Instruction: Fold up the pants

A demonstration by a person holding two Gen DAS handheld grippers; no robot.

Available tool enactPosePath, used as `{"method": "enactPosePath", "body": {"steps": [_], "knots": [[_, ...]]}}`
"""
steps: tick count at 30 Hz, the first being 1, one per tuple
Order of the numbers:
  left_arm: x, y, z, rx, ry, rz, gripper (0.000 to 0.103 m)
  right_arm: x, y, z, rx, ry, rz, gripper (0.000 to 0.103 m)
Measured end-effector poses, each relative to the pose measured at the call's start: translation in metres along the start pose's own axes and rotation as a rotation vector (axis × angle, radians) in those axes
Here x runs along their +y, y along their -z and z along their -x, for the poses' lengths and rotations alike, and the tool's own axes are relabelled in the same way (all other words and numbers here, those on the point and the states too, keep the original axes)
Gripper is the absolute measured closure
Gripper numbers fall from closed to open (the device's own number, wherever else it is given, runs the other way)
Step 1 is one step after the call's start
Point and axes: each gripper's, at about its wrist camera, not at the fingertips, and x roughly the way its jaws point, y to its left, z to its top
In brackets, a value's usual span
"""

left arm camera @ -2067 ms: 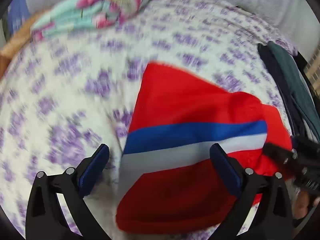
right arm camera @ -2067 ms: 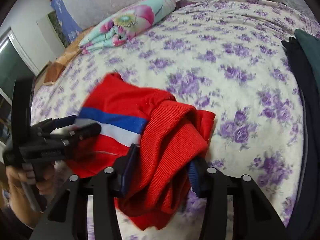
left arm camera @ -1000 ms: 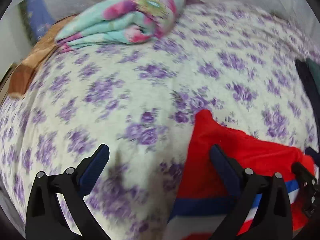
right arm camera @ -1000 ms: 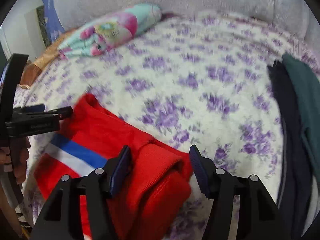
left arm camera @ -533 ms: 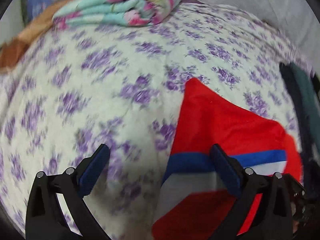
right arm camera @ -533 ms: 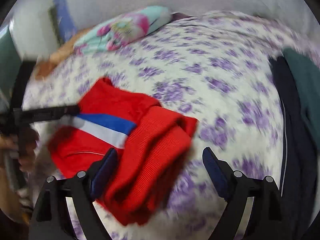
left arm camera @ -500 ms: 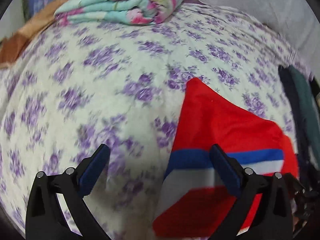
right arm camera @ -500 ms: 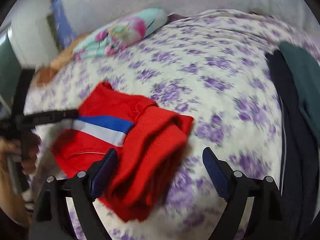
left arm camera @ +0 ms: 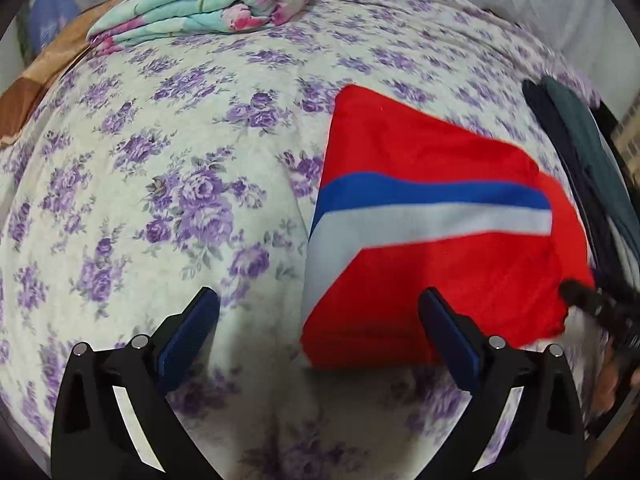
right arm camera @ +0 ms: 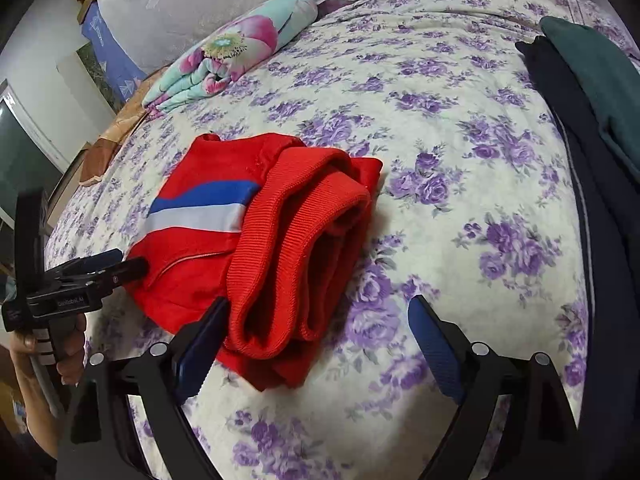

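The folded red pants [left arm camera: 420, 208] with a blue and white stripe lie on the flowered bedspread [left arm camera: 160, 160]. My left gripper [left arm camera: 318, 294] is open above their near left corner, the right finger over the red cloth, the left over bare bedspread. In the right wrist view the pants [right arm camera: 208, 184] show a thick ribbed fold on top. My right gripper [right arm camera: 319, 299] is opening; the fold's near end lies between its jaws by the left pad, not pressed. The left gripper [right arm camera: 92, 276] also shows there, at the pants' left edge, in a hand.
A folded floral blanket [left arm camera: 208, 4] lies at the head of the bed, below a grey headboard. Dark navy and teal garments [right arm camera: 580, 140] lie along the bed's right side. A brown cloth [left arm camera: 24, 92] sits at the bed's left edge.
The right gripper's jaws spread wide and let go of the red ribbed fold, which now rests on the bed. The left gripper swung toward the pants, bringing them into fuller view.
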Motion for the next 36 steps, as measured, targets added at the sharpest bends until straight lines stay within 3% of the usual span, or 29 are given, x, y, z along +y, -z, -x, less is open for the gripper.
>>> {"method": "enactPosePath", "body": {"steps": [5,11,13,16,17,21,36], "knots": [[0.010,0.005,0.005,0.008,0.011,0.006,0.005,-0.001,0.004,0.013,-0.034,-0.033,-0.013,0.012],[0.008,0.004,0.002,0.009,-0.003,0.021,0.005,0.017,-0.005,0.028,-0.170,-0.046,0.021,0.012],[0.006,0.005,0.001,0.004,-0.020,0.010,0.005,0.025,-0.010,0.022,-0.161,-0.045,0.044,0.012],[0.005,0.007,0.000,-0.001,-0.034,-0.005,0.004,0.031,-0.014,0.002,-0.098,0.095,0.084,0.013],[0.005,0.008,0.000,-0.001,-0.040,-0.012,0.004,0.027,-0.013,-0.005,-0.068,0.105,0.074,0.013],[0.005,0.009,0.002,0.008,-0.041,-0.039,0.004,0.007,-0.007,-0.008,-0.019,0.011,0.002,0.012],[0.009,0.016,0.016,0.024,-0.025,-0.080,0.004,0.005,-0.004,-0.001,-0.034,0.015,0.012,0.009]]}}
